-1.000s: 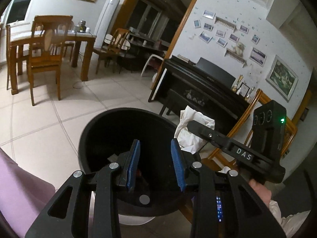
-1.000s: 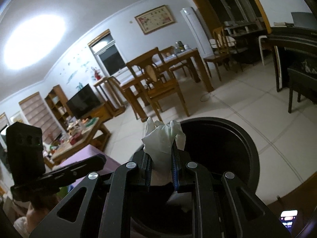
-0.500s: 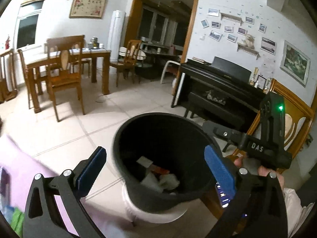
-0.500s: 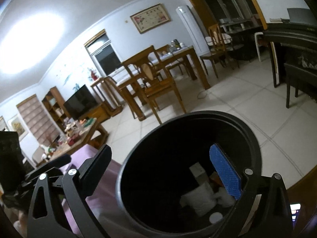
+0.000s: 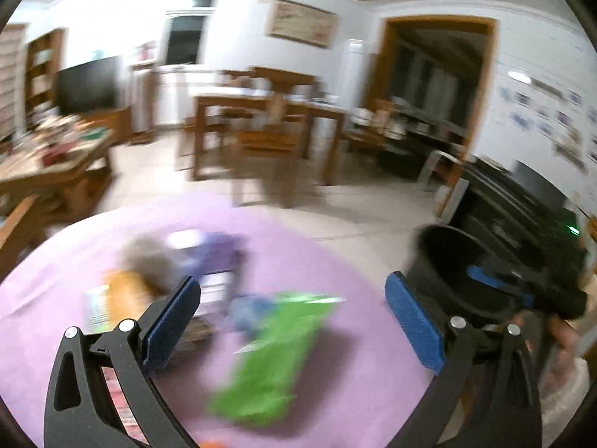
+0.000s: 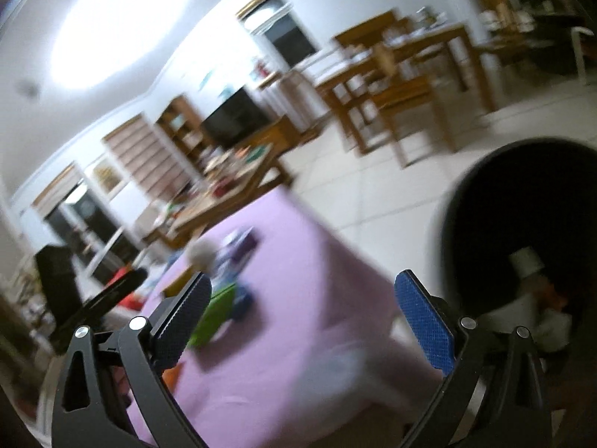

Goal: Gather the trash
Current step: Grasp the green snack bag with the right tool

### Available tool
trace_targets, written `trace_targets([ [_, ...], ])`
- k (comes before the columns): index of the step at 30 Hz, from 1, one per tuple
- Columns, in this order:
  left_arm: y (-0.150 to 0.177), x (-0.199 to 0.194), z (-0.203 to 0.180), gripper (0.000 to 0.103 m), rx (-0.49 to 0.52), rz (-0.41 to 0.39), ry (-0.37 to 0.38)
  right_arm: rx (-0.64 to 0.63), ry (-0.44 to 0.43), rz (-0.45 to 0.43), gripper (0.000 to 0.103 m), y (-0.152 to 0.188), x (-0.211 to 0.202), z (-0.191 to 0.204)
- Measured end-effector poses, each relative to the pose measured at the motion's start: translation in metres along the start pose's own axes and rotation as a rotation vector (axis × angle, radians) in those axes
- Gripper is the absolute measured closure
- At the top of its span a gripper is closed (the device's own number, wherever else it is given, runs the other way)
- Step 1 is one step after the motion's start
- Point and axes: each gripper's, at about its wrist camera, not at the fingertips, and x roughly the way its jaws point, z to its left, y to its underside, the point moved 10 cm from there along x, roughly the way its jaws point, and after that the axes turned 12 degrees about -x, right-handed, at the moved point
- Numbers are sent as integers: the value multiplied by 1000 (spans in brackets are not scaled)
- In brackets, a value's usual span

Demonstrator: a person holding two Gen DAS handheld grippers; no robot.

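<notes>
Both views are motion-blurred. My left gripper (image 5: 293, 321) is open and empty above a purple-covered table (image 5: 335, 246). A green wrapper (image 5: 272, 358) lies just under and between its fingers, with a grey crumpled ball (image 5: 149, 261) and purple boxes (image 5: 216, 257) beyond. The black trash bin (image 5: 447, 261) stands off the table's right edge. My right gripper (image 6: 304, 321) is open and empty over the same table (image 6: 298, 298). The bin (image 6: 522, 224) is at its right, with white trash (image 6: 530, 265) inside. The green wrapper (image 6: 218, 313) lies behind its left finger.
A wooden dining table with chairs (image 5: 268, 119) stands across the tiled floor. A cluttered coffee table (image 5: 48, 156) and a TV (image 5: 86, 82) are at the left. A black piano (image 5: 522, 201) is at the right behind the bin.
The right gripper let go of the white tissue, which now lies in the bin. Both grippers opened wide and swung left from the bin toward the purple table.
</notes>
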Motion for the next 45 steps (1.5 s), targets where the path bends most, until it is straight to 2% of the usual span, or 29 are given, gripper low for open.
trace_targets([
  [2,-6,2,36,5,-65,21,-58,-7,-56,61,6,3,26,30],
  [6,-11,17,90,5,-187,88,-88,-35,-114,151,19,9,76,81],
  [10,-3,40,116,5,-199,161,-134,-87,-88,233,26,14,125,114],
  [15,7,49,132,6,-203,189,-155,-180,-23,300,43,27,164,127],
  [17,13,48,135,14,-205,193,-138,-218,-7,293,45,28,173,132],
  [19,12,48,133,29,-183,182,-139,-257,5,283,50,25,179,140],
  [21,13,49,131,52,-183,200,-116,-284,8,273,52,27,178,133],
  [25,14,50,134,56,-153,199,-117,-297,-13,253,59,25,174,135],
  [33,10,28,130,74,-160,148,-56,-286,-77,173,67,11,153,147],
  [40,-4,-4,121,75,-159,64,-22,-281,-76,99,68,-7,119,138],
  [44,-2,4,119,72,-176,112,-24,-277,-81,89,68,-11,109,131],
  [45,1,12,120,62,-184,137,-41,-271,-87,93,68,-10,109,130],
])
